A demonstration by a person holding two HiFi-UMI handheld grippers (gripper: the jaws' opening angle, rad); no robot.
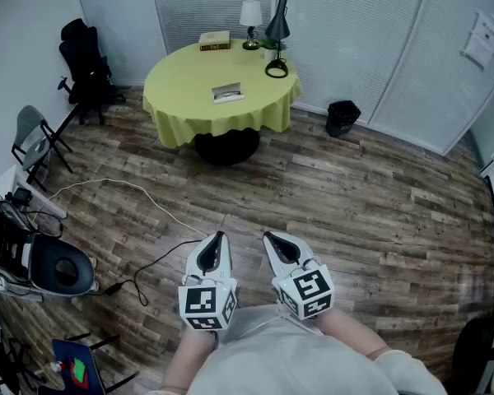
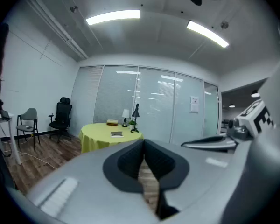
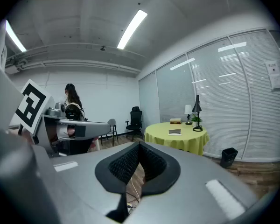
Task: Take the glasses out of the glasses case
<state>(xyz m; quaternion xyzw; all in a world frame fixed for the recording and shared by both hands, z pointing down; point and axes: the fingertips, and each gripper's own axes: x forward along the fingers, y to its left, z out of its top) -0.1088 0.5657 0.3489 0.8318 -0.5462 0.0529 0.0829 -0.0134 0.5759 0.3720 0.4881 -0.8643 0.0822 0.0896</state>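
Observation:
A small grey glasses case lies closed on a round table with a yellow cloth far across the room; it also shows as a speck in the left gripper view and the right gripper view. My left gripper is held over the wood floor, well short of the table, its pads together with nothing between them. Beside it my right gripper is shut and empty too. Both point toward the table.
On the table stand a stack of books, a white lamp and a black desk lamp. A black bin sits right of it. A black office chair, a grey folding chair and a floor cable are at left.

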